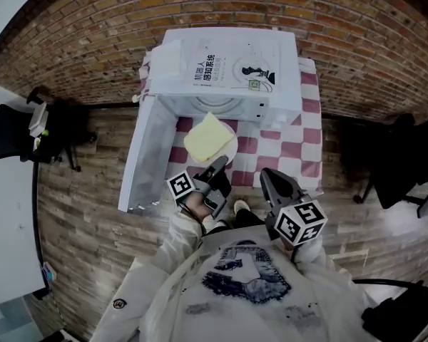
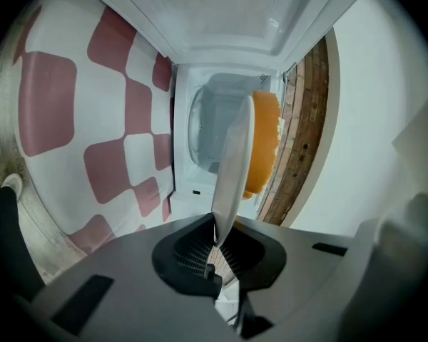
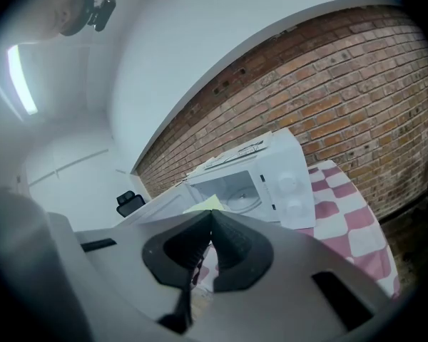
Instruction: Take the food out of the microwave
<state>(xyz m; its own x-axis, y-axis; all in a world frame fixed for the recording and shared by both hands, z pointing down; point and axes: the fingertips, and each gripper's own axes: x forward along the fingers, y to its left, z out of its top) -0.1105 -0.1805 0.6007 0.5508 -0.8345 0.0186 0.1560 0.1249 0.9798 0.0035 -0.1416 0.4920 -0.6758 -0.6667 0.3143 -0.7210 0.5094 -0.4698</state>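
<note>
The white microwave (image 1: 232,70) stands on a red-and-white checked tablecloth (image 1: 303,144) with its door (image 1: 146,155) swung open to the left. Just in front of its opening hangs a white plate (image 1: 225,148) bearing a flat yellow slab of food (image 1: 207,137). My left gripper (image 1: 220,164) is shut on the plate's near rim. In the left gripper view the plate (image 2: 232,169) stands edge-on between the jaws of the left gripper (image 2: 217,241), the yellow food (image 2: 265,141) on its right face and the microwave cavity (image 2: 210,123) behind. My right gripper (image 1: 269,178) (image 3: 210,216) is shut and empty, to the right.
A brick wall (image 1: 357,41) runs behind the table. A black office chair (image 1: 28,130) and a white desk (image 1: 7,212) are at the left, another dark chair (image 1: 396,162) at the right. The floor is wooden planks (image 1: 85,226).
</note>
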